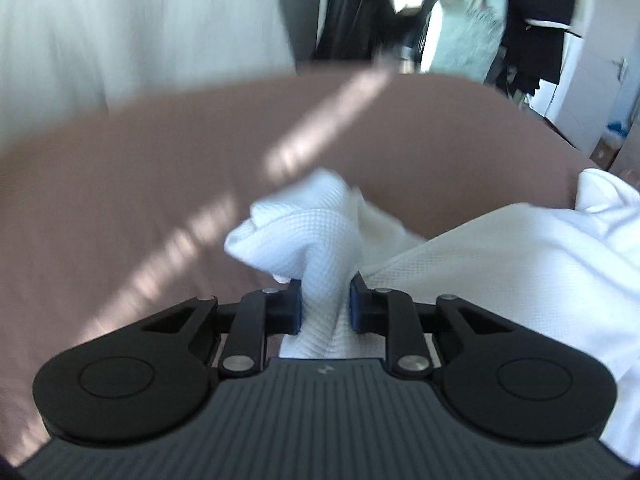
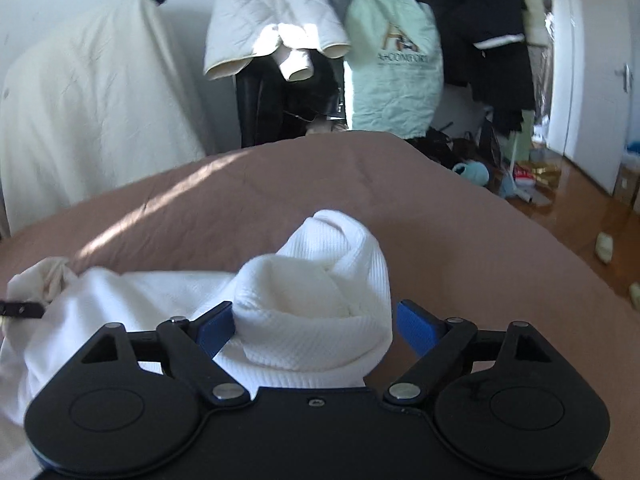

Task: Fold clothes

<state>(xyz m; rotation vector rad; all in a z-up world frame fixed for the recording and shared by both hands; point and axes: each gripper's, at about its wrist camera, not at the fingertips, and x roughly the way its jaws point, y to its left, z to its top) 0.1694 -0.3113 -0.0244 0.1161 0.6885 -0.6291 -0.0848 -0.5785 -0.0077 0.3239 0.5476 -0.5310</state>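
Note:
A white waffle-knit garment point(image 1: 500, 264) lies bunched on a brown bed sheet point(image 1: 160, 184). My left gripper point(image 1: 325, 304) is shut on a twisted fold of it, and the cloth rises in a knot just beyond the blue pads point(image 1: 297, 304). The rest of the cloth spreads off to the right. In the right wrist view, a rolled lump of the same garment point(image 2: 320, 272) sits between the wide-apart fingers of my right gripper point(image 2: 316, 326). The left blue pad point(image 2: 216, 326) touches the cloth, while a small gap shows at the right pad. The bed sheet point(image 2: 440, 240) stretches ahead.
Beyond the bed's far edge are a pale duvet point(image 2: 92, 120) leaning on the wall, a chair draped with a white jacket point(image 2: 276, 28), a mint bag point(image 2: 394, 72) and dark hanging clothes point(image 2: 488, 40). To the right there is wooden floor point(image 2: 580, 220) with clutter on it.

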